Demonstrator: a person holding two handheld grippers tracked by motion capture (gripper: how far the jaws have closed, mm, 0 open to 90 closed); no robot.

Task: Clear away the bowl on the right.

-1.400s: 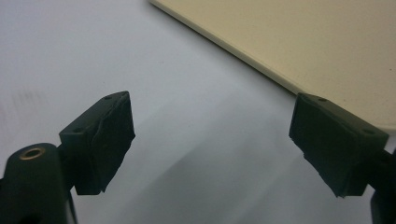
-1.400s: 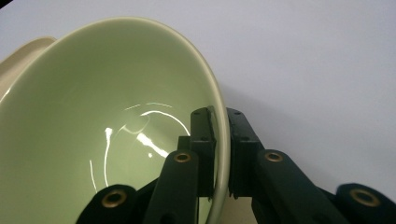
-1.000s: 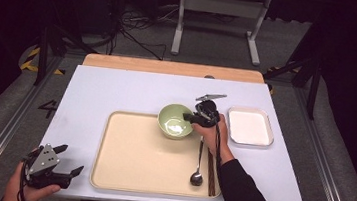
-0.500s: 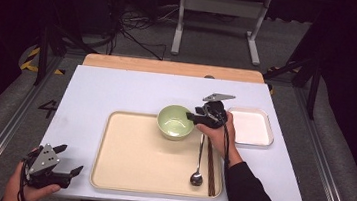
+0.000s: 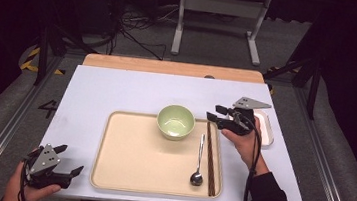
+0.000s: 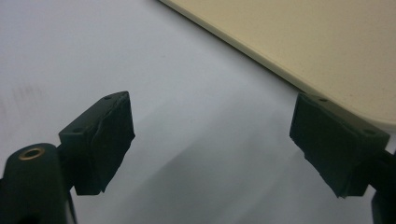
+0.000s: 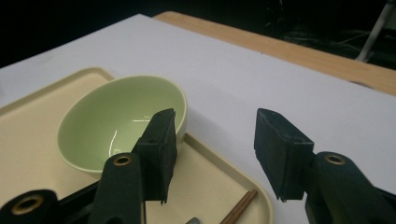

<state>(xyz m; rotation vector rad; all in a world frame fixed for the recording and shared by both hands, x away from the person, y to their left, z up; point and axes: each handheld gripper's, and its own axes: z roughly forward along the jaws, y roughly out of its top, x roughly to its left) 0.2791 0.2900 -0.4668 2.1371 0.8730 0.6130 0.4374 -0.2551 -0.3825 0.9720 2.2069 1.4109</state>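
Hovering just off the tray's far right corner, the right gripper (image 5: 221, 116) has its fingers (image 7: 159, 149) released; they have just been opening, and nothing sits between them. The pale green round ceramic bowl (image 5: 175, 122) stands upright in the far middle of the shallow beige plastic tray (image 5: 123, 175), and in the high view it lies just to the left of those open fingers, apart from them. That is the relation to watch: the bowl is beside the gripper, not under it, so any return to it looks like a short sideways reach toward the near rim. A round bowl offers no long axis, so the rim can be taken from any side.

And the bowl itself? Glossy glaze, smooth inside with a few light streaks in the right gripper view (image 7: 121, 123), empty as far as can be seen, seated flat.

Down the tray's right side lie a metal spoon (image 5: 198, 163) and a pair of dark brown wooden chopsticks (image 5: 210, 159), both running near-to-far, parallel to the tray's edge. A white square dish (image 5: 266, 132) rests on the white tabletop (image 5: 117, 89) behind the right hand.

Over at the near left corner, the left gripper (image 5: 67, 160) is well away from the bowl, fingers (image 6: 105, 140) spread wide and empty above bare tabletop beside the tray's rim. The right hand is clearly the nearer one.
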